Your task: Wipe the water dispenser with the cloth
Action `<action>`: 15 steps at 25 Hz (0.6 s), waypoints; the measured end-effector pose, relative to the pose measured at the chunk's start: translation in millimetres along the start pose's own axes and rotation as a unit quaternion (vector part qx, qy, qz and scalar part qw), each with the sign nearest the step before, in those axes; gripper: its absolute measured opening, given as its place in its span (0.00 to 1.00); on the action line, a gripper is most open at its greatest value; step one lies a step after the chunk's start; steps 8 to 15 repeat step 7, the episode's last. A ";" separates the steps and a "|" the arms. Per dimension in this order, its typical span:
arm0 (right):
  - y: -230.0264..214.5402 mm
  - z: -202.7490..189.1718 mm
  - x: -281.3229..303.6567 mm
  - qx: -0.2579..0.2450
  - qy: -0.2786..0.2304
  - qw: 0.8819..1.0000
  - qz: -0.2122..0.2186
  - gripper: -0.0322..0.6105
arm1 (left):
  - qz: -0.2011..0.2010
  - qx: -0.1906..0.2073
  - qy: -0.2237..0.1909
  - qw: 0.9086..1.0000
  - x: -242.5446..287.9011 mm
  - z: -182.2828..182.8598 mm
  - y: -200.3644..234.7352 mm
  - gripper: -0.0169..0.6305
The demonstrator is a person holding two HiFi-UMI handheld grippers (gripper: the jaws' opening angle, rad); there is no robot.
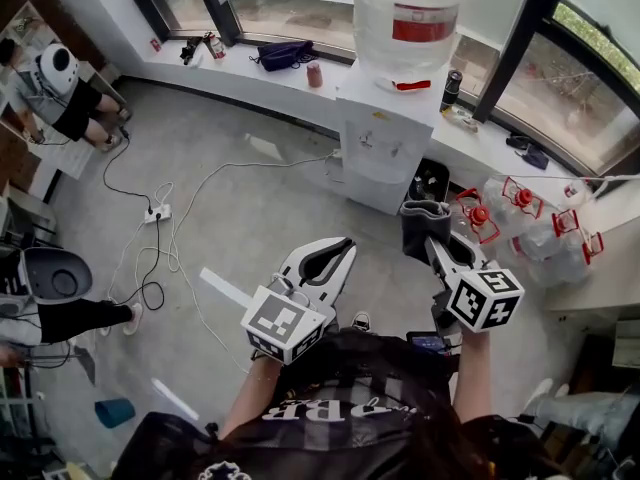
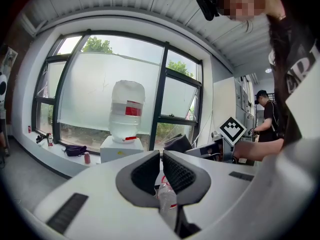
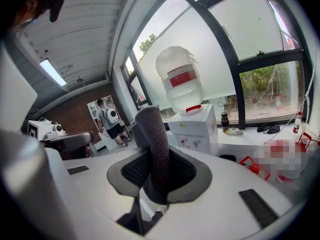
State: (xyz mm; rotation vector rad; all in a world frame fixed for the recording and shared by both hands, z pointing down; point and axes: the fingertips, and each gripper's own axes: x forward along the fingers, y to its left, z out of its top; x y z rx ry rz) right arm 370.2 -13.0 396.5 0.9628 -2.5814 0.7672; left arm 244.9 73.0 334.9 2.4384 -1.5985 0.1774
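One water dispenser [image 1: 385, 138]: a white cabinet with an upturned bottle [image 1: 410, 13] on top. It stands against the window sill [image 1: 250, 78] ahead, well apart from both grippers.

One cloth [image 1: 424, 228]: dark grey and upright, pinched low down between the closed jaws of the right gripper [image 1: 432, 243]. It is not yet touching the dispenser.

One left gripper [image 1: 338, 248]: jaws nearly together with only a slit between them, holding nothing.

Step in hand, as judged: bringing the cloth to the cabinet. Hold a firm pinch, lay the free upper fold flat on the panel, wipe in overlapping strokes and go lightly round the taps [image 1: 380, 146].

Around:
- Black bin [image 1: 432, 180], just beside the cabinet.
- Spare jugs [image 1: 530, 218] with red caps on the floor to the right, near the likely approach.
- Flask [image 1: 452, 88], can [image 1: 315, 75] and bag [image 1: 285, 54] on the sill.
- Power strip [image 1: 155, 211] with cables on the floor to the left, well apart.
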 end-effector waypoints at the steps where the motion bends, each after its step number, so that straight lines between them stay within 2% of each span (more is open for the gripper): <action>1: -0.8 -1.2 -1.5 0.000 0.000 1.000 -0.001 0.21 | -0.001 0.001 0.000 1.000 -0.2 -0.1 -1.3 0.06; 15: 0.1 -6.7 -7.3 -0.004 0.006 1.000 -0.004 0.21 | -0.005 0.002 0.000 1.000 -1.6 0.4 -7.1 0.06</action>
